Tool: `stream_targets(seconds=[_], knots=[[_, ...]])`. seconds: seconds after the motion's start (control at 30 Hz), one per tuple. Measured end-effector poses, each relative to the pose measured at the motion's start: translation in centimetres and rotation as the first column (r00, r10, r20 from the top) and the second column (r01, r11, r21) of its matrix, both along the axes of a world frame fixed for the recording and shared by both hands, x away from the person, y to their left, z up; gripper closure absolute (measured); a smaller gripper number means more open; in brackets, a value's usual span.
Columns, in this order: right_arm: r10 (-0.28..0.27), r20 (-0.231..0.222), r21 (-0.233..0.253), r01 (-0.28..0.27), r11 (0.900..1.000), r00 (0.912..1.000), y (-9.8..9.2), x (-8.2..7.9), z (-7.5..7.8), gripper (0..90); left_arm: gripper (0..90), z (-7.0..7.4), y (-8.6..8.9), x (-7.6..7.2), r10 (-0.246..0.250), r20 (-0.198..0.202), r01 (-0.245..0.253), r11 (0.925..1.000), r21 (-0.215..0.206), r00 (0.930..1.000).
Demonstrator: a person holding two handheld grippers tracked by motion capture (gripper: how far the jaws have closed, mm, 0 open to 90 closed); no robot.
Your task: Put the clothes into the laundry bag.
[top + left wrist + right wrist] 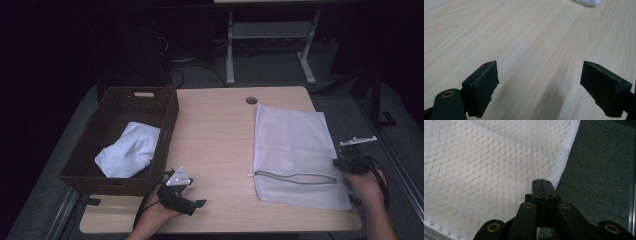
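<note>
A white mesh bag (292, 145) lies flat on the right half of the wooden table (215, 130), its zipper (295, 176) running along the near side. My right gripper (350, 152) sits at the bag's right edge. In the right gripper view, the right gripper (542, 185) has its jaws pressed together just over the edge of the mesh bag (486, 170), with no fabric showing between them. My left gripper (192, 202) rests low over bare wood near the front edge. In the left gripper view, the left gripper (544, 80) is open and empty.
A brown wicker basket (170, 125) stands at the table's left and holds a crumpled white cloth (129, 150). A round cable hole (251, 100) is near the far edge. Grey carpet (604, 157) lies past the right edge. A white desk frame (270, 35) stands behind.
</note>
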State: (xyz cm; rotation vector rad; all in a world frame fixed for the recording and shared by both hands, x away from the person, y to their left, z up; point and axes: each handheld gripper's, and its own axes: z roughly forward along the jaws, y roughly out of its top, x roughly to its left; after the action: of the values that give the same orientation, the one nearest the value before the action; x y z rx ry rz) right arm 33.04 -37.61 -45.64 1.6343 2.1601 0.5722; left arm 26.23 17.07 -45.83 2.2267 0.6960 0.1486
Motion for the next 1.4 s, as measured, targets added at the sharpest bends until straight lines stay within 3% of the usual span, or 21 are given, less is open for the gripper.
stream_targets(seconds=[0.27,0.5,0.83,1.03,1.17,1.4], knots=[[-0.034,-0.007,-0.009,0.034,0.999,0.9994,-0.7,-0.3,0.1,90.0,14.2,0.0,0.0,0.0,-0.002,-0.007,0.002,1.0,0.006,1.0],[0.005,0.054,0.076,-0.009,0.997,0.9985,0.0,-0.6,1.5,89.0,14.2,-0.1,-0.1,0.0,-0.009,-0.008,0.009,0.9999,0.014,0.9999],[0.107,0.123,0.125,-0.122,0.985,0.9867,2.9,-1.2,3.0,65.5,14.2,-0.1,-0.1,0.1,-0.015,-0.013,0.015,0.9998,0.016,0.9998],[0.18,0.156,0.124,-0.2,0.972,0.9713,5.2,-1.6,3.7,55.1,14.2,-0.1,-0.1,0.0,-0.023,-0.011,0.023,0.9996,0.019,0.9997],[0.217,0.211,0.13,-0.247,0.96,0.9532,6.9,-2.0,4.6,45.1,14.2,-0.1,-0.1,0.0,-0.022,-0.013,0.022,0.9996,0.017,0.9997],[0.279,0.238,0.136,-0.317,0.939,0.9303,9.6,-2.5,5.2,37.9,14.2,-0.1,-0.1,0.0,-0.026,-0.012,0.026,0.9995,0.017,0.9996]])
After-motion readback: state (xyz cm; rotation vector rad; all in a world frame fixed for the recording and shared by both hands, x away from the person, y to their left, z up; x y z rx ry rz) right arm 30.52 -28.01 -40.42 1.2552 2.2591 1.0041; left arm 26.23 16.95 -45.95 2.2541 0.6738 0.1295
